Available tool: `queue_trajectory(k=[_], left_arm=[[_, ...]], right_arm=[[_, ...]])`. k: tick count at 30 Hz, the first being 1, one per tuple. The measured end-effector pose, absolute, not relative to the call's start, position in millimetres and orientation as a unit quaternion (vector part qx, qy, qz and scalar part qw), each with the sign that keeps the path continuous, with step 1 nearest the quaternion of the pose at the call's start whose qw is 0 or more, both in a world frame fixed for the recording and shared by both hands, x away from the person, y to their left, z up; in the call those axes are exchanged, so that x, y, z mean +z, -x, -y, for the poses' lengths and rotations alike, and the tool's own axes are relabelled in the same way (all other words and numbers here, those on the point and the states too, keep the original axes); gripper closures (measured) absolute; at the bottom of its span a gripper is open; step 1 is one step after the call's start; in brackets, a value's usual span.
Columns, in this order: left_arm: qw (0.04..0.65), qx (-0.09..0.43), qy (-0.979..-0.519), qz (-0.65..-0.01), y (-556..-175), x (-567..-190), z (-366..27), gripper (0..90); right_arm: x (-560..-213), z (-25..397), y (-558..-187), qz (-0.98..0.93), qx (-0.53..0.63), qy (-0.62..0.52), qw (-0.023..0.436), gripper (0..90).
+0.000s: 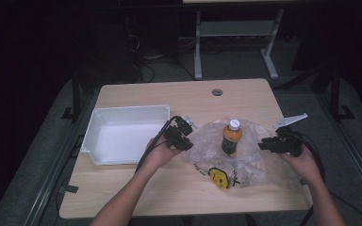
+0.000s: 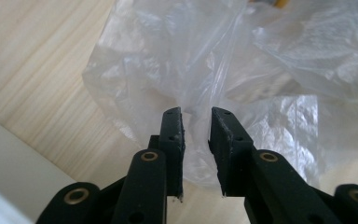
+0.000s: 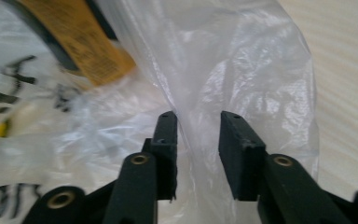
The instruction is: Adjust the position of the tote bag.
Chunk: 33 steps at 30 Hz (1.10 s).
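- The clear plastic bag (image 1: 235, 155) lies crumpled on the tabletop (image 1: 169, 94) at about 4 o'clock from the table's middle, with an orange drink bottle (image 1: 231, 137) standing upright inside its spread film.
- The left hand-held gripper (image 1: 188, 128) sits at the bag's 9 o'clock edge. In the left gripper view its jaws stand a narrow gap apart, with a fold of the bag (image 2: 200, 93) running between them, and nothing looks pinched yet.
- The right hand-held gripper (image 1: 264, 145) is at the bag's 3 o'clock edge. In the right gripper view its jaws are also narrowly parted, astride a ridge of the film (image 3: 200, 84), and not yet clamped.
- A white tray (image 1: 99, 129) rests at 9 o'clock from the bag, just beside the left hand.
- Risk, as I judge it: the film is thin and slick, so closing on a single layer could let it slide out of the jaws, or grip both walls and keep the mouth sealed.
- If the two sides are pulled unevenly, the tall bottle could tip, since it stands on loose film.
- A hard tug outward might drag the bag and bottle toward the table's 3 o'clock edge, or stretch and tear the film.
- A yellow and black print on the bag (image 1: 219, 177) lies at 6 o'clock of the bottle, and wrinkles there may snag.
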State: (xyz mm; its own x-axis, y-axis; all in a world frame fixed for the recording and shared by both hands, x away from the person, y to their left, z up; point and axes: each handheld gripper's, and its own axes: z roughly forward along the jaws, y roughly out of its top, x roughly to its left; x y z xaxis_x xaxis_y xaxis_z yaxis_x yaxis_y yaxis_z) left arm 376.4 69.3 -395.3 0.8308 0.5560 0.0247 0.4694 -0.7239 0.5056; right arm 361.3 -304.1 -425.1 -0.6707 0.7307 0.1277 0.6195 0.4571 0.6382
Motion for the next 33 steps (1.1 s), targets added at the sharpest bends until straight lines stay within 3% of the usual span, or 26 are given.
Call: queue_trajectory(k=[9,17,28,33], left_arm=[[0.275,0.09,-0.917,-0.275,-370,-375,-84,63.8],[0.301,0.082,-0.913,-0.264,-364,-363,-90,60.4],[0.315,0.072,-0.917,-0.234,-355,-356,-76,57.8],[0.329,0.055,-0.916,-0.221,-354,-356,-69,55.8]], right_arm=[[-393,298,-335,-0.849,0.366,-0.363,0.117,58.7],[-378,274,-311,-0.867,0.372,-0.309,0.121,57.5],[-380,246,-294,-0.881,0.393,-0.252,0.074,55.3],[-395,238,-300,-0.886,0.391,-0.244,0.052,64.9]])
